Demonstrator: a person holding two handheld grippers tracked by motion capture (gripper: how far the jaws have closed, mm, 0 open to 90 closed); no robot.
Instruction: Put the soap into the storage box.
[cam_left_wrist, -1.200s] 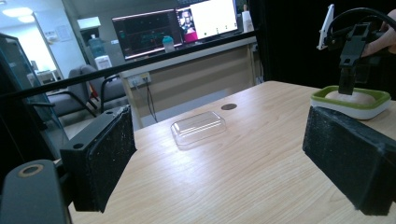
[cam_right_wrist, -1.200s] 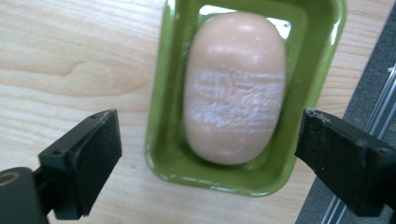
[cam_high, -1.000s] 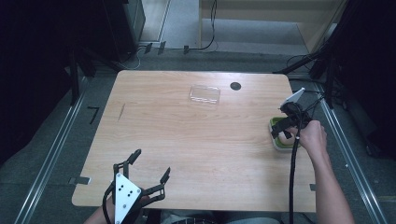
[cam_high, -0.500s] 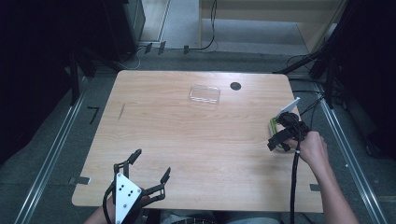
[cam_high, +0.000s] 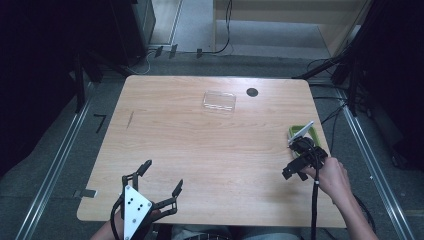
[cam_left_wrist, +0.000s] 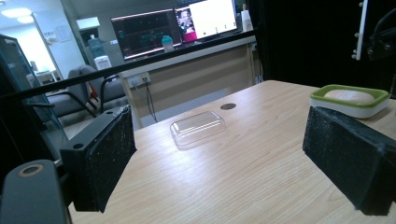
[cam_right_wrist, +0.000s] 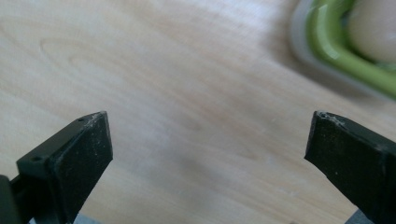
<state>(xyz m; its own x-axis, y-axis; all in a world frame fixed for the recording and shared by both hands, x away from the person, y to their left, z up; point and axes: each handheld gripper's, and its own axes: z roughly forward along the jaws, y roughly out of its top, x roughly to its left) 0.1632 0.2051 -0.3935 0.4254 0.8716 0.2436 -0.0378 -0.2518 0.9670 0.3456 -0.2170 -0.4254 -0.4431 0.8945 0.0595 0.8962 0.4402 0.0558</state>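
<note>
A green-rimmed white soap dish (cam_high: 314, 133) stands near the table's right edge, partly hidden behind my right gripper's grey plate. The left gripper view shows the dish (cam_left_wrist: 350, 103) with a pale soap bar (cam_left_wrist: 349, 95) in it. My right gripper (cam_high: 295, 160) hovers just in front of the dish and points down at bare wood. Its jaws have just been opening and stand open (cam_right_wrist: 210, 140) with nothing between them. The dish (cam_right_wrist: 336, 51) lies beyond its upper right. My left gripper (cam_high: 163, 174) rests open and empty near the front left edge.
A clear plastic lid (cam_high: 219, 101) lies at the back middle of the wooden table (cam_high: 200, 145), also seen ahead of the left jaws as the lid (cam_left_wrist: 198, 128). A small black round hole (cam_high: 252, 92) sits just to its right. Cables and dark stands surround the table.
My right gripper has moved from over the soap dish toward the table's front, off the dish. The left gripper has stayed put.
</note>
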